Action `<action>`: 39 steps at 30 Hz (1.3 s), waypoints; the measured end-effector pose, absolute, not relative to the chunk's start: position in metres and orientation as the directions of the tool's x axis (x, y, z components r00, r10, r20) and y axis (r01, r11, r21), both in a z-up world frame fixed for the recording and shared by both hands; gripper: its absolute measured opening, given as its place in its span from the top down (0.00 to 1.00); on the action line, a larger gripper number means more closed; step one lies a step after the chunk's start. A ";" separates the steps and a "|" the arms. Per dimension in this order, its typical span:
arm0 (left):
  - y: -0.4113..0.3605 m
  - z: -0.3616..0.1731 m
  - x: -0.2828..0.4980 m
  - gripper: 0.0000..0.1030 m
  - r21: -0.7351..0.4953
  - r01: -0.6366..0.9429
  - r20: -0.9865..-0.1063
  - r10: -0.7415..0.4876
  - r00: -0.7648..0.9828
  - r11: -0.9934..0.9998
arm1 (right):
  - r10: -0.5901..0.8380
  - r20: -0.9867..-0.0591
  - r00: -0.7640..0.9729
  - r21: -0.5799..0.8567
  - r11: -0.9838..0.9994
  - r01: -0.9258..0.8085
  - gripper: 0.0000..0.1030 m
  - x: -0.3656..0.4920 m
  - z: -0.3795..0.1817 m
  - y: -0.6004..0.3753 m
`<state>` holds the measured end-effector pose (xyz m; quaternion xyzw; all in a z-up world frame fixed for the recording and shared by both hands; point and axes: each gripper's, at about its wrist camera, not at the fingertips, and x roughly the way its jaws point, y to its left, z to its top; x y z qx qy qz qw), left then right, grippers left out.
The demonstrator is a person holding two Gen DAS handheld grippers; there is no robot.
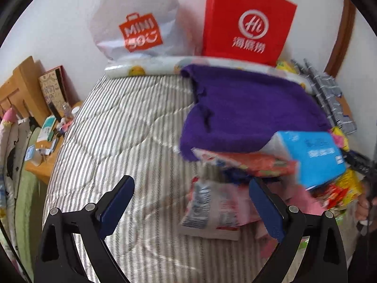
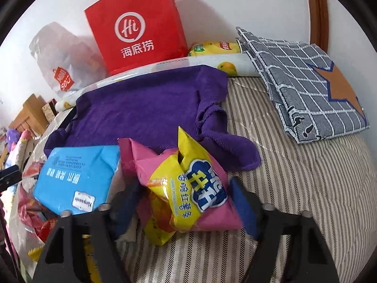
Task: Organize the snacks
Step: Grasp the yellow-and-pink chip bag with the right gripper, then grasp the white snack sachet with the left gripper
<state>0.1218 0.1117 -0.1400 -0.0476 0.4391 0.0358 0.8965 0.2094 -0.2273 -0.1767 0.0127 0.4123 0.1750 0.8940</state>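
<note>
Left wrist view, placed against the purple towel [image 1: 245,108] spread on the striped bed [image 1: 122,141]:
- Left gripper [image 1: 189,195]: fingers [image 1: 117,198] wide apart, nothing between them; it hangs over the bed on the near side of the towel.
- White snack packet with red print [image 1: 212,210]: flat on the bed, just on the near side of the towel, below the open fingers and closer to the right one.
- Blue pack [image 1: 313,155]: over the towel's near right corner, blurred, lying on an orange-red wrapper [image 1: 247,162].
- Loose red and yellow wrappers [image 1: 341,193]: right of the blue pack.
- White shopping bag [image 1: 132,23] and red paper bag [image 1: 247,23]: upright against the wall behind the towel.
- Grey checked cloth [image 1: 329,96]: off the towel's right edge.
- Wooden bedside table [image 1: 42,160]: far left of the towel, cluttered.

Right wrist view, again placed against the purple towel [image 2: 146,110]:
- Right gripper [image 2: 188,200]: fingers [image 2: 245,207] about half apart, with a yellow and pink snack bag [image 2: 188,188] between them. Whether the pads press on it I cannot tell; the left finger is hidden in blur.
- That bag sits at the towel's near edge, crumpled, its yellow top overlapping the towel.
- Blue pack [image 2: 73,179]: left of the snack bag, at the towel's near left corner.
- Red paper bag [image 2: 136,28]: behind the towel, by the wall.
- Grey checked cloth [image 2: 304,87]: folded, right of the towel on the bed [image 2: 306,188].
</note>
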 end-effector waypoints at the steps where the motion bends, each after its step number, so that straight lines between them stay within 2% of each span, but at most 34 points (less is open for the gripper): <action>1: 0.114 -0.144 0.122 0.06 -0.056 -0.105 -0.797 0.018 0.604 0.993 | 0.321 -0.733 0.599 0.163 0.939 -0.303 0.36 0.208 -0.176 -0.228; 4: 0.115 -0.158 0.120 0.07 -0.074 -0.066 -0.818 -0.023 0.574 0.995 | 0.304 -0.729 0.614 0.149 0.945 -0.291 0.37 0.201 -0.173 -0.231; 7: 0.109 -0.167 0.119 0.08 -0.030 -0.053 -0.829 0.005 0.560 0.998 | 0.288 -0.722 0.628 0.150 0.953 -0.265 0.37 0.193 -0.169 -0.235; 18: 0.099 -0.180 0.130 0.08 -0.036 -0.029 -0.827 -0.013 0.561 0.999 | 0.225 -0.711 0.666 0.155 0.974 -0.164 0.37 0.152 -0.152 -0.252; 24: 0.081 -0.192 0.133 0.13 0.022 0.013 -0.831 0.011 0.557 1.000 | 0.177 -0.725 0.665 0.139 0.984 -0.110 0.37 0.134 -0.152 -0.260; 27: 0.080 -0.192 0.133 0.15 0.010 0.020 -0.829 -0.002 0.559 1.000 | 0.166 -0.729 0.664 0.142 0.986 -0.090 0.37 0.126 -0.151 -0.263; 32: 0.077 -0.192 0.130 0.24 0.013 0.038 -0.818 -0.011 0.576 0.999 | 0.149 -0.727 0.670 0.134 0.988 -0.074 0.37 0.119 -0.149 -0.263; 34: 0.076 -0.190 0.128 0.35 0.013 0.049 -0.815 -0.018 0.579 0.999 | 0.146 -0.727 0.671 0.134 0.989 -0.070 0.37 0.117 -0.148 -0.262; 39: 0.075 -0.189 0.127 0.41 0.012 0.061 -0.812 -0.026 0.583 0.998 | 0.140 -0.721 0.678 0.129 0.989 -0.066 0.37 0.115 -0.143 -0.259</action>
